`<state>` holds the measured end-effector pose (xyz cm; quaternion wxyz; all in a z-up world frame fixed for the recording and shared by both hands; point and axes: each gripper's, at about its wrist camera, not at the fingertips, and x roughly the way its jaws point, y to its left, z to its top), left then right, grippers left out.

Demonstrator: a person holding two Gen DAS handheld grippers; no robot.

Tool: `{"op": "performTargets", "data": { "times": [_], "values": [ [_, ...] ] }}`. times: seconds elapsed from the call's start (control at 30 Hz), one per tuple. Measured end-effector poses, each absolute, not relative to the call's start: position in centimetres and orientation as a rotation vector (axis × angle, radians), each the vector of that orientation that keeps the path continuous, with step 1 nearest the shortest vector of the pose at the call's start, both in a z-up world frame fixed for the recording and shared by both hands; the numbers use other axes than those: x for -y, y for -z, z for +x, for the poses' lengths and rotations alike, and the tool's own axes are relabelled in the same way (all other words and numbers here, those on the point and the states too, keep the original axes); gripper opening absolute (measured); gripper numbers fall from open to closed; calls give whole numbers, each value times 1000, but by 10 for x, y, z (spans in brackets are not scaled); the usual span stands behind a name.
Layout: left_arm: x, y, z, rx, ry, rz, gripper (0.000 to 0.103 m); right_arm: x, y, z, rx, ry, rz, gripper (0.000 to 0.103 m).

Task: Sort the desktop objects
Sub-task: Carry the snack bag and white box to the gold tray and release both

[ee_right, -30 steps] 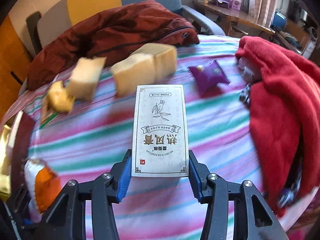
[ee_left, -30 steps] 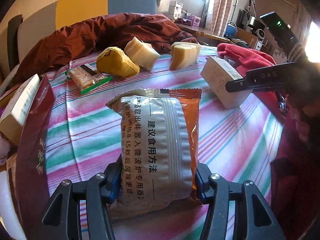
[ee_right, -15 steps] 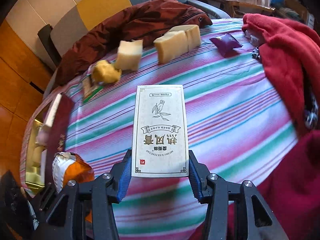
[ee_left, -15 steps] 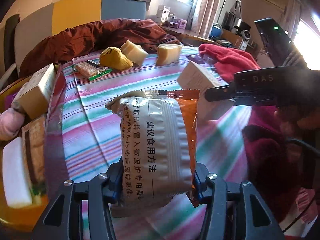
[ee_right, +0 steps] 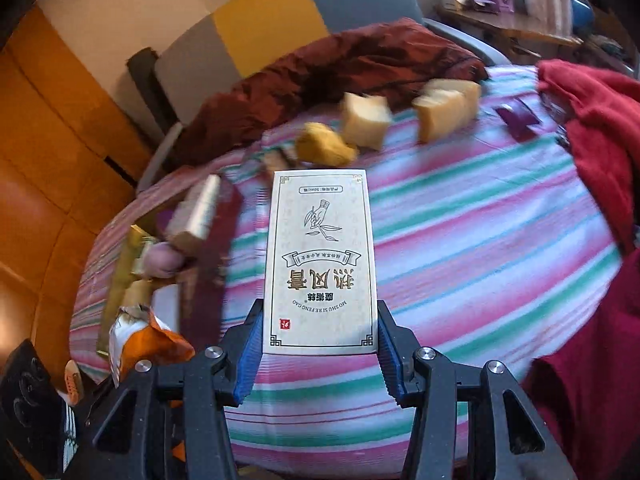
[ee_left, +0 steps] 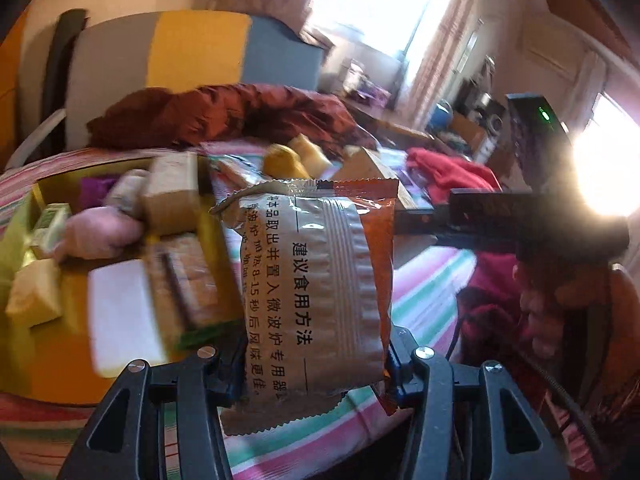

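Gripping 1 snack pkt [ee_left: 320, 292], 1 box [ee_right: 322, 260]

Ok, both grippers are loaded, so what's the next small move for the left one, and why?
Probably carry the snack packet, clamped in the left gripper, leftward and lower it over the open box. The box already holds sorted items, and the packet hangs beside its near wall.

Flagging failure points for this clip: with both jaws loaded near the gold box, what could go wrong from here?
1. The left gripper pinches the snack packet only at its lower end; the soft packet could slip or sag out.
2. The gold box already looks crowded, so the packet may land on other items.
3. The right gripper holds the white carton close beside the left; they might collide.
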<state>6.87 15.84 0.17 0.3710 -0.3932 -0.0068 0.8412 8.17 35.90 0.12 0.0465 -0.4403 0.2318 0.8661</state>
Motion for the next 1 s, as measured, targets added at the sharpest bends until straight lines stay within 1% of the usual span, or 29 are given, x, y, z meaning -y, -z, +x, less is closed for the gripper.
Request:
{"op": "performTargets", "data": {
  "times": [0.17, 0.33, 0.47, 0.5, 0.6, 0.67, 0.73, 0.77, 0.87, 0.9, 1.0],
  "values": [
    [-107, 1, 41, 126, -2189, -1097, 53, -316, -12, 62, -625, -2722, -1371, 51],
    [-63, 16, 10, 131, -2205, -1238, 53, -278, -12, 44, -581, -2784, -1441, 51],
    [-40, 30, -14, 88, -2209, -1349, 53, -248, -10, 31, -563, -2830, -1494, 51],
    [-37, 33, -21, 50, -2211, -1377, 53, -241, -9, 28, -560, -2839, -1506, 51],
    [-29, 39, -34, 25, -2227, -1409, 53, -222, -5, 17, -558, -2852, -1553, 51],
    [-26, 44, -42, -35, -2261, -1418, 53, -211, -2, 10, -569, -2858, -1585, 51],
    [-23, 51, -52, -148, -2337, -1439, 53, -201, 0, 4, -570, -2862, -1607, 51],
    [-19, 51, -55, -155, -2355, -1442, 54, -197, 2, 1, -569, -2863, -1615, 51],
    [-11, 49, -59, -21, -2320, -1448, 55, -185, 7, -9, -586, -2854, -1651, 51],
    [-9, 47, -59, 27, -2307, -1447, 58, -182, 10, -11, -598, -2845, -1665, 51],
    [4, 38, -52, 155, -2299, -1428, 61, -173, 17, -15, -605, -2832, -1694, 51]
  ]
}}
